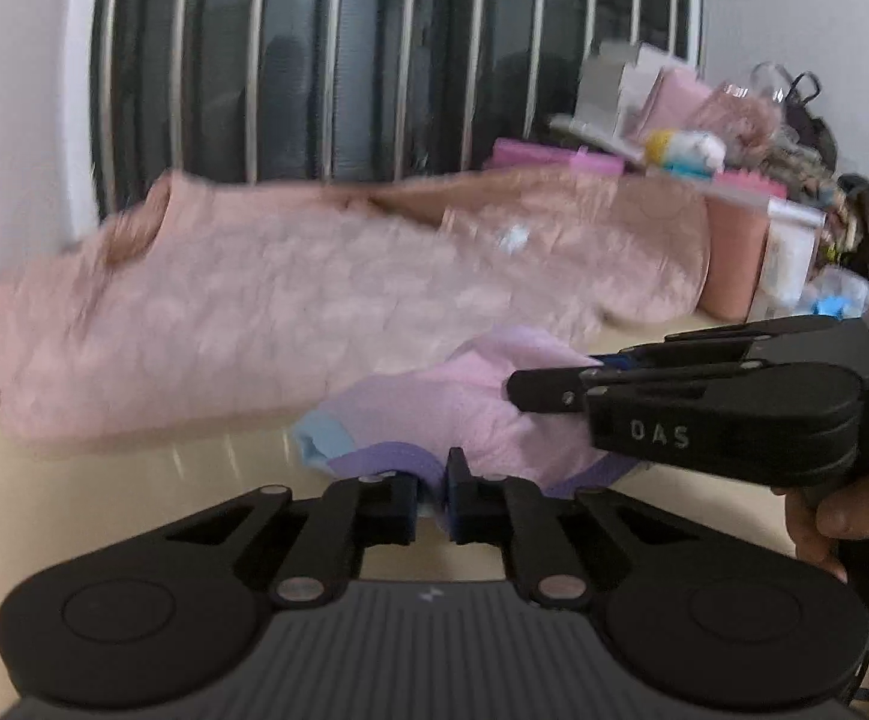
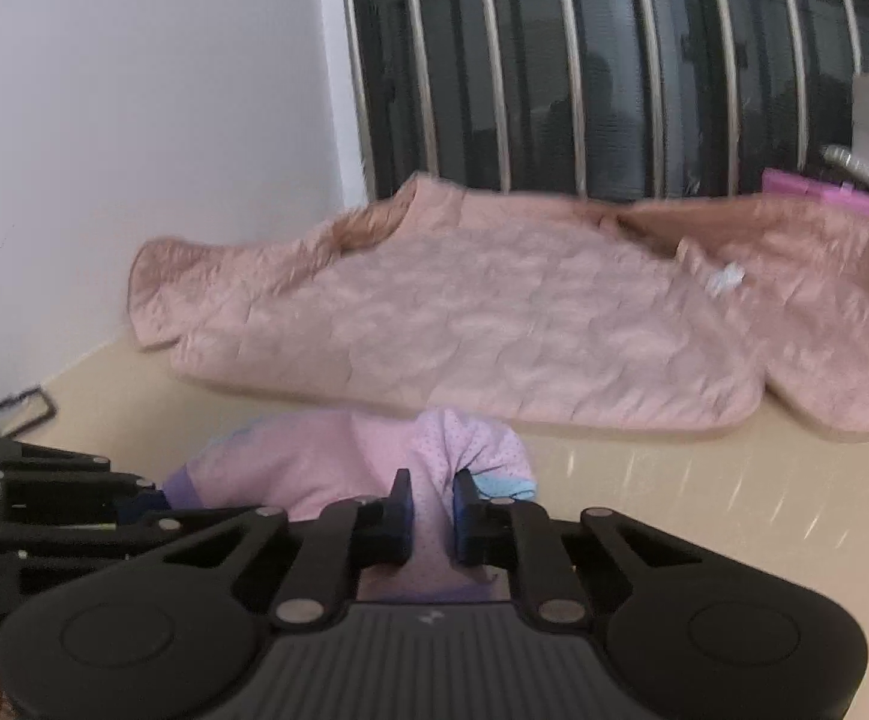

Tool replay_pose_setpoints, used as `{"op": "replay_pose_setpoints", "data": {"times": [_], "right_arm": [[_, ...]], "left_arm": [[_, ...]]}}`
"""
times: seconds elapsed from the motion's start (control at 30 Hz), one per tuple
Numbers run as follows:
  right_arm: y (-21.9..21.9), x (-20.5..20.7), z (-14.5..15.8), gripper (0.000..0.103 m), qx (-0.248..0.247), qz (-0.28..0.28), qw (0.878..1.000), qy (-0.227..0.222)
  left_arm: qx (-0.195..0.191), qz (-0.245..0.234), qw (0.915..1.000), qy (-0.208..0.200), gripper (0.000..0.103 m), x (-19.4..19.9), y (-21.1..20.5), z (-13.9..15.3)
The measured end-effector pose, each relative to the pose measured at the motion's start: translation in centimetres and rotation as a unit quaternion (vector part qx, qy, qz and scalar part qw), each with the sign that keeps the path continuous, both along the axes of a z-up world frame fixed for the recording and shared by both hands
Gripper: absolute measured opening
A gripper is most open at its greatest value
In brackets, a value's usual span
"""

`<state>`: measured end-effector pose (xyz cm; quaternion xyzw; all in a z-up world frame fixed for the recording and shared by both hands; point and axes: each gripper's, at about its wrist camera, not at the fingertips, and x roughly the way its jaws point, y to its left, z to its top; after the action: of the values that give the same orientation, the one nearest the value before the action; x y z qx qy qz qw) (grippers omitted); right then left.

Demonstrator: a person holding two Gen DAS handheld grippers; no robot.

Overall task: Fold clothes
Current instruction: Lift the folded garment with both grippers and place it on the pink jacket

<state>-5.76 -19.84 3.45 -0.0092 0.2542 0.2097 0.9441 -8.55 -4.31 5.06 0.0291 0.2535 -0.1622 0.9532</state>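
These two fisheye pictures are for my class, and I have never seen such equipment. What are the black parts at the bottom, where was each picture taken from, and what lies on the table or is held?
No robot is here: a person holds a two-finger tool in each hand, with a camera on each looking along its fingers. One picture comes from the left gripper, the other from the right gripper; each also shows the other tool from the side. Both are shut on a small pink garment with purple and light blue trim. Behind it, a quilted pink jacket lies spread on the cream table. Boxes and packets crowd the table's far right, before a barred window.
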Motion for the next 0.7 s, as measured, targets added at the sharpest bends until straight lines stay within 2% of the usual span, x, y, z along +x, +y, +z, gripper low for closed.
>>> {"op": "replay_pose_setpoints", "data": {"times": [0.13,0.27,0.37,0.47,0.5,0.6,0.7], "right_arm": [[-1.2,2.7,4.1,0.011,-0.003,-0.006,0.999,-0.044],[-2.3,8.2,8.0,0.011,-0.005,-0.018,0.997,-0.077],[-2.7,13.8,9.6,0.011,-0.001,-0.024,0.996,-0.083],[-2.6,19.9,9.7,0.011,0.0,-0.031,0.997,-0.073],[-2.5,21.7,9.4,0.011,-0.004,-0.032,0.997,-0.069],[-2.1,27.5,7.0,0.011,0.003,-0.044,0.999,-0.029],[-1.1,31.2,3.6,0.012,-0.032,-0.048,0.998,0.01]], "left_arm": [[-0.009,-0.015,0.9981,-0.058,0.008,4.2,-0.5,3.9],[-0.041,-0.009,0.9978,-0.051,0.008,11.7,-0.8,6.8],[-0.033,0.008,0.997,-0.07,0.008,17.2,-1.3,7.8],[-0.041,0.027,0.9973,-0.055,0.008,23.1,-1.5,7.0],[-0.048,0.038,0.9975,-0.034,0.008,25.2,-1.7,6.3],[-0.035,0.054,0.9978,0.014,0.008,29.8,-2.8,3.5],[-0.017,0.057,0.9965,0.058,0.01,32.2,-3.2,-0.3]]}}
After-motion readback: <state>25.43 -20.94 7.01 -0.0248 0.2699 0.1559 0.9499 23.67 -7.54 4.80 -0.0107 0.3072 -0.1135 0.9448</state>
